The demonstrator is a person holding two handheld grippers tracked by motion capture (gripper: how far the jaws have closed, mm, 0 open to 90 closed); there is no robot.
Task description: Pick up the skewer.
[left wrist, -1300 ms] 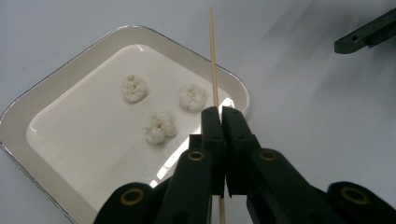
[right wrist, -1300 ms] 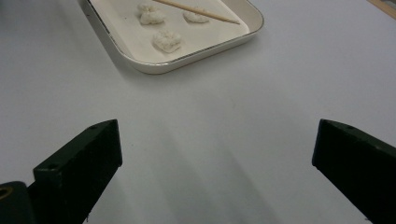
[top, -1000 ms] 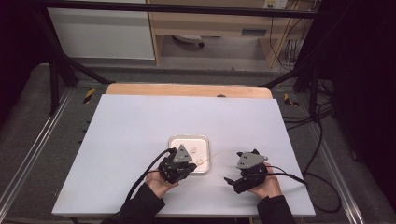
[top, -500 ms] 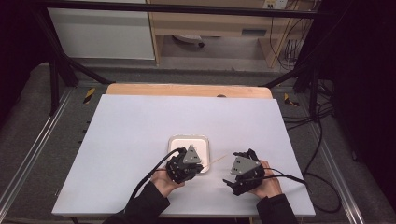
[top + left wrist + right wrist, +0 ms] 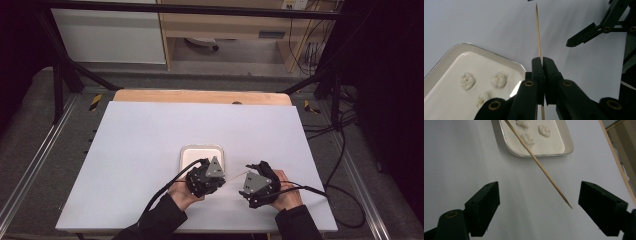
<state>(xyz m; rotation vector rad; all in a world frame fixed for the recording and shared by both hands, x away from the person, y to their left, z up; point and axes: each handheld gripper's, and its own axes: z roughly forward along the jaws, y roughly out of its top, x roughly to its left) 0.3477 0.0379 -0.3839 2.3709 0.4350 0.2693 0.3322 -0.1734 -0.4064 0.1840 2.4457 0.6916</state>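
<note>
The left gripper [image 5: 543, 75] is pinching a thin wooden skewer [image 5: 538, 32], sitting right beside a white tray [image 5: 454, 48] holding 3 dough balls [image 5: 499, 79].

Wooden shelf unit [image 5: 235, 30] — cables [image 5: 345, 145] right of table [image 5: 150, 130]

No text, label, brand, number or sign can be read in any of the views. The far shelf carries a small pale tag, and yellow-and-black striped markers sit on the frame at the table's far corners, but both are too blurred to make out.
</note>
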